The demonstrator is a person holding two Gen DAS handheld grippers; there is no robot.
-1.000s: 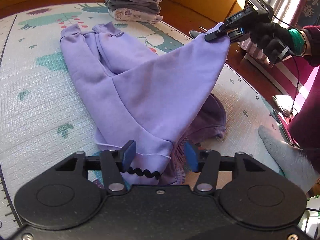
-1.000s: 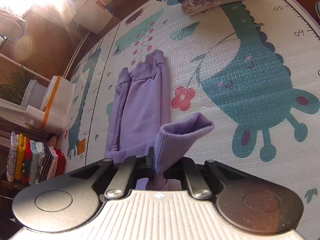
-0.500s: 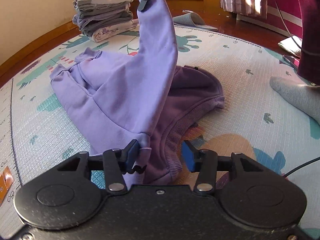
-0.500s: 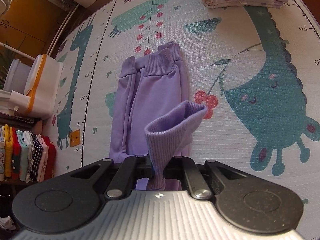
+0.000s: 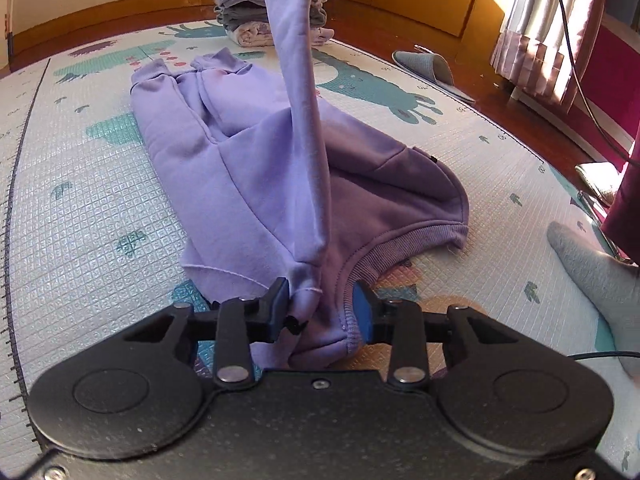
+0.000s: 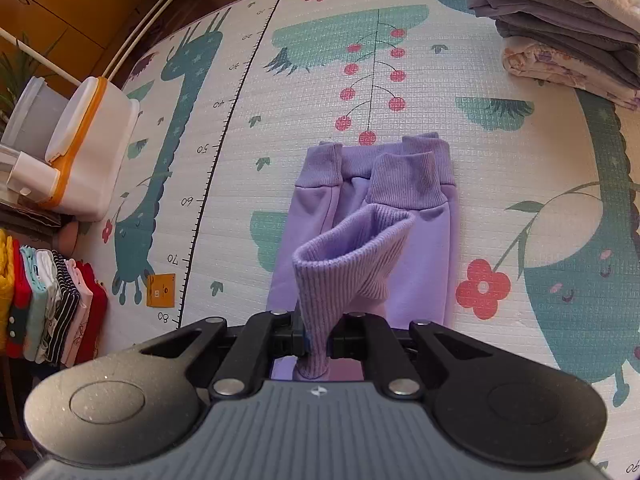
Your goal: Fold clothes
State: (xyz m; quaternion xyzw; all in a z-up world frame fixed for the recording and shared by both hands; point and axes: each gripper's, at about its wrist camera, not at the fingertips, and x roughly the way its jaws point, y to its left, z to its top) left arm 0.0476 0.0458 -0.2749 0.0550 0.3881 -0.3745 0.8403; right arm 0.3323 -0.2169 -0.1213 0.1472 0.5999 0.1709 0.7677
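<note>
Raised higher, the right hand-held gripper (image 6: 316,338) pinches the sleeve cuff (image 6: 348,256); left hand-held gripper (image 5: 320,312) stands wide around the hoodie (image 5: 248,160) hem, so dragging could undo folds

Home room, play mat (image 6: 280,92), slipper (image 5: 424,66), curtains (image 5: 536,28)

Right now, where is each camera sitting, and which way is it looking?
Left wrist camera: sits low on the left gripper, looking across the play mat at the purple sweatshirt and clothes stack; jaws straddle the hem, and a grey-socked foot shows.
Right wrist camera: sits high on the right gripper, looking down at the mat; jaws pinch a ribbed cuff.
Both views share the sweatshirt, mat and stack.
</note>
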